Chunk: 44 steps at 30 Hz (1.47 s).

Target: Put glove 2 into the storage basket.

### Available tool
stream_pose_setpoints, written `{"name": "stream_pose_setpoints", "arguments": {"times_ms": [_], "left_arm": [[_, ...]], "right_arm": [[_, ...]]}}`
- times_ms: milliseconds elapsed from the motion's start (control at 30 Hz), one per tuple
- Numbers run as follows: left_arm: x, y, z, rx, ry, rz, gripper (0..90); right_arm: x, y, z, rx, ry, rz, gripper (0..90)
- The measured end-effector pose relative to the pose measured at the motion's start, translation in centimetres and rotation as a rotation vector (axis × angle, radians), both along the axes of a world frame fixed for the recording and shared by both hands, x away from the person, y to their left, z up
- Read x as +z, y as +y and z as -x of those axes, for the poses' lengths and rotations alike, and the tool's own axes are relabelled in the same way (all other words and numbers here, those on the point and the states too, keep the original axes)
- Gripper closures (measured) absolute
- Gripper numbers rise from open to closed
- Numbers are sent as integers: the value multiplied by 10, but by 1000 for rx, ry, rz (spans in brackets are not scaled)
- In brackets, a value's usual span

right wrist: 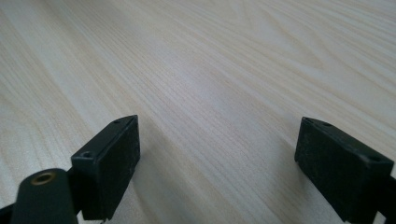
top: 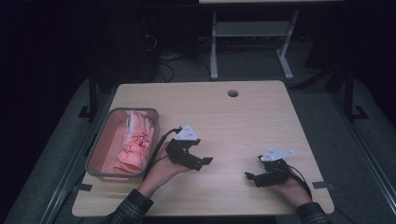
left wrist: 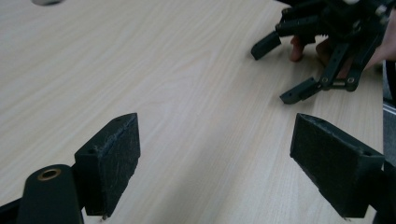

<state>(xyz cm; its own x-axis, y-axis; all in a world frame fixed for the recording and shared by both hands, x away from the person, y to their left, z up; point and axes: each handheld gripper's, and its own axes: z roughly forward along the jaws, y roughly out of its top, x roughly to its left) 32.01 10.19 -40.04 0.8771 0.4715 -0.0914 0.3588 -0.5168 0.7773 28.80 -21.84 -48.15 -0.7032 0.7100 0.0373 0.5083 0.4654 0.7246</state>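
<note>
1. The left gripper (top: 200,161) hangs low over the tabletop (top: 243,116), just right of a grey bin (top: 95,154), held in the person's left hand (top: 161,170).
2. Its jaws stand wide apart with nothing between them; in the left gripper view the two black pads (left wrist: 114,158) frame bare wood.
3. The right gripper (top: 252,177) sits near the tabletop's front right, well apart from the left one, in the right hand (top: 289,189).
4. Its jaws are also spread wide and empty, pointing left toward the middle of the tabletop; the right gripper view shows only pale wood grain between its pads (right wrist: 112,158).
5. In the left gripper view the right gripper (left wrist: 280,70) appears at the upper right, its two fingers splayed, fingertips of the hand behind it.
6. Pink cloth (top: 135,144) lies bundled inside the bin, filling its right half; the bin's left half shows its bare floor.
7. The bin stands at the tabletop's left edge, its long side running away from the person.
8. Neither gripper touches the cloth or the bin; the left one is nearest, just beside the bin's right wall.
9. A grey plate (top: 187,134) tops the left gripper, and a similar plate (top: 276,154) tops the right.
10. A round cable hole (top: 233,93) sits near the tabletop's far edge.
11. A plaid sleeve (top: 128,210) covers the left forearm at the bottom of the high view.
</note>
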Motion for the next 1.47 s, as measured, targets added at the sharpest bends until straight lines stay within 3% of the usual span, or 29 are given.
{"name": "stream_pose_setpoints", "arguments": {"times_ms": [167, 767, 867, 1000, 1100, 1467], "left_arm": [[-18, -13, 2, -14, -9, -67, 149], [-62, -32, 7, -4, 20, -132, 137], [-67, -34, 8, -2, -4, -159, 129], [-74, -33, 8, 6, -4, -163, 126], [-78, -30, 10, 2, -35, -125, 125], [-78, -30, 10, 1, -35, -125, 125]], "right_arm": [[0, 0, 0, 1, 1, 0, 135], [0, 0, 0, 8, 1, -1, 135], [0, 0, 0, 11, 0, 0, 135], [0, 0, 0, 12, 3, -1, 135], [0, 0, 0, 14, 2, -1, 135], [0, 0, 1, 14, 3, -2, 135]]}}
